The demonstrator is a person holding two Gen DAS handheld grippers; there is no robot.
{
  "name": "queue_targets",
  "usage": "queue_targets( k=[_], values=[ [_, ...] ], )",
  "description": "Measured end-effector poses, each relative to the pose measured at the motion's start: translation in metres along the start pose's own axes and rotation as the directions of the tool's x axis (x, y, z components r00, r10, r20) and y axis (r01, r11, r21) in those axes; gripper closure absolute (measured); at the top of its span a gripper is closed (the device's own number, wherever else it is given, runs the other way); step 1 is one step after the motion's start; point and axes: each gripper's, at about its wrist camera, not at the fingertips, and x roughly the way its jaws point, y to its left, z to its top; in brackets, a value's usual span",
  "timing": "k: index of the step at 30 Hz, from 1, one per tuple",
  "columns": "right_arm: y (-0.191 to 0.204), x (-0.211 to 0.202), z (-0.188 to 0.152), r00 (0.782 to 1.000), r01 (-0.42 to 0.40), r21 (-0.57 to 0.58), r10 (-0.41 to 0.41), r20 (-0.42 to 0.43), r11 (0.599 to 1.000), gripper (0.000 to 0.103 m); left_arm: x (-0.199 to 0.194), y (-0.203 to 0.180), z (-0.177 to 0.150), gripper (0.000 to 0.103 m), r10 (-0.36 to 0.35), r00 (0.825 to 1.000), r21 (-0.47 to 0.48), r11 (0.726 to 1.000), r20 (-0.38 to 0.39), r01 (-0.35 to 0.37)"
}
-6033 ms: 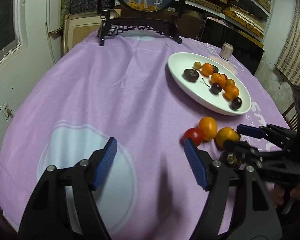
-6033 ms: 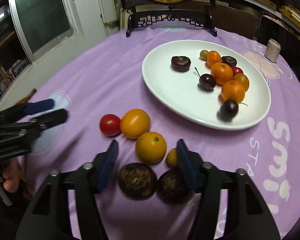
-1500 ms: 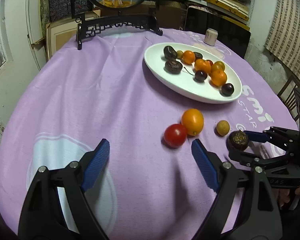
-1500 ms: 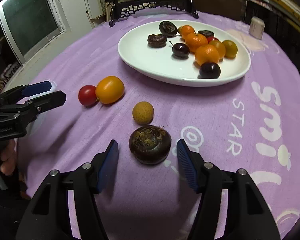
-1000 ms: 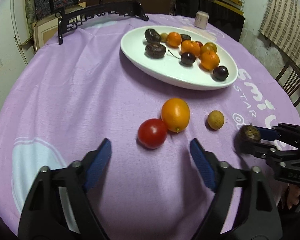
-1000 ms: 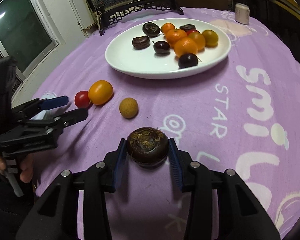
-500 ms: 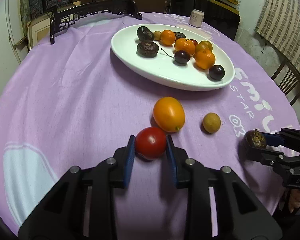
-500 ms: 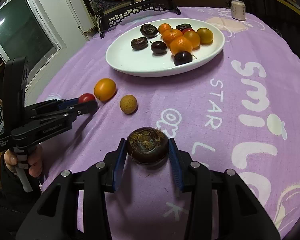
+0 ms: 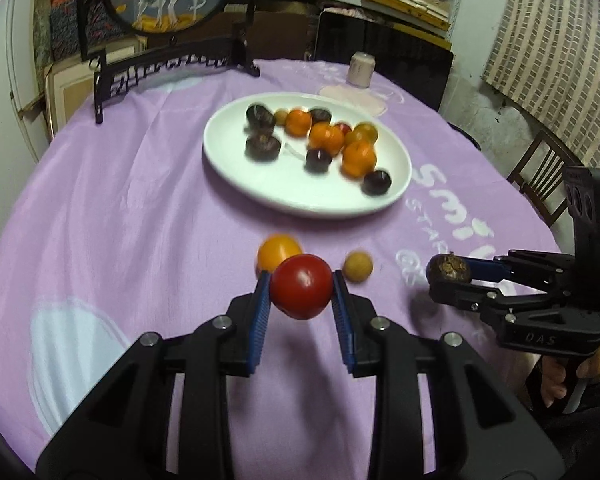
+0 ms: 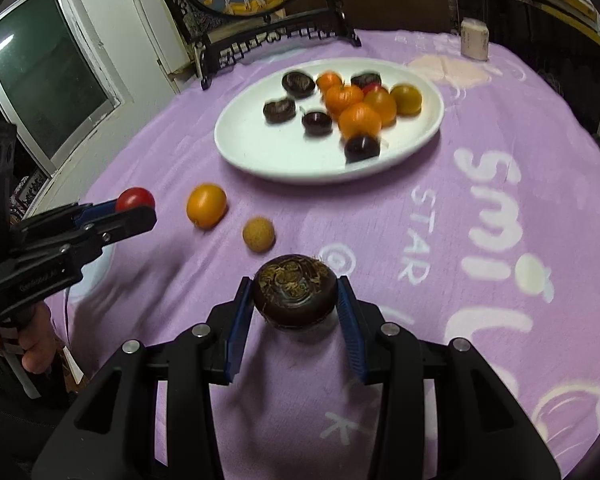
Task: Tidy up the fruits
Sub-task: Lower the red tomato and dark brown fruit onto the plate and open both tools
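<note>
Above the purple tablecloth, your left gripper clamped on the red tomato, your right gripper clamped on the dark brown fruit.

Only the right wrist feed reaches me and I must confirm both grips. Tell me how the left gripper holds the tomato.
Observer: The left gripper is shut on the red tomato, one blue pad on each side.
Operator: Report the table's right edge.
Observer: A wooden chair stands beside it.
Operator: Describe the wall behind that chair.
Observer: A woven mat hangs there.
</note>
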Motion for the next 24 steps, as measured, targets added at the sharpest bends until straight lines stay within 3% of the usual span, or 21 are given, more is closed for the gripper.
queue_targets(
  k=[8, 15, 18, 24],
  values=[
    [-0.012, -0.011, 0.050, 0.994, 0.065, -0.021, -0.063, 0.088, 0.998, 0.061, 0.018, 0.006, 0.067, 0.073, 0.043, 0.998, -0.005, 0.999, 0.050, -0.043],
    [-0.020, 0.016, 0.137, 0.989, 0.101, -0.026, -0.098, 0.113, 0.994, 0.061, 0.067, 0.021, 0.149, 0.073, 0.077, 0.996, -0.071, 0.995, 0.043, -0.074],
    [-0.024, 0.036, 0.160, 0.986, 0.113, -0.017, -0.110, 0.128, 0.993, 0.061, 0.088, 0.031, 0.156, 0.073, 0.083, 0.996, -0.111, 0.991, 0.020, -0.081],
    [-0.040, 0.079, 0.163, 0.989, 0.132, 0.021, -0.133, 0.071, 0.991, 0.061, 0.113, 0.047, 0.147, 0.073, 0.087, 0.996, -0.127, 0.988, -0.030, -0.090]
  ],
)
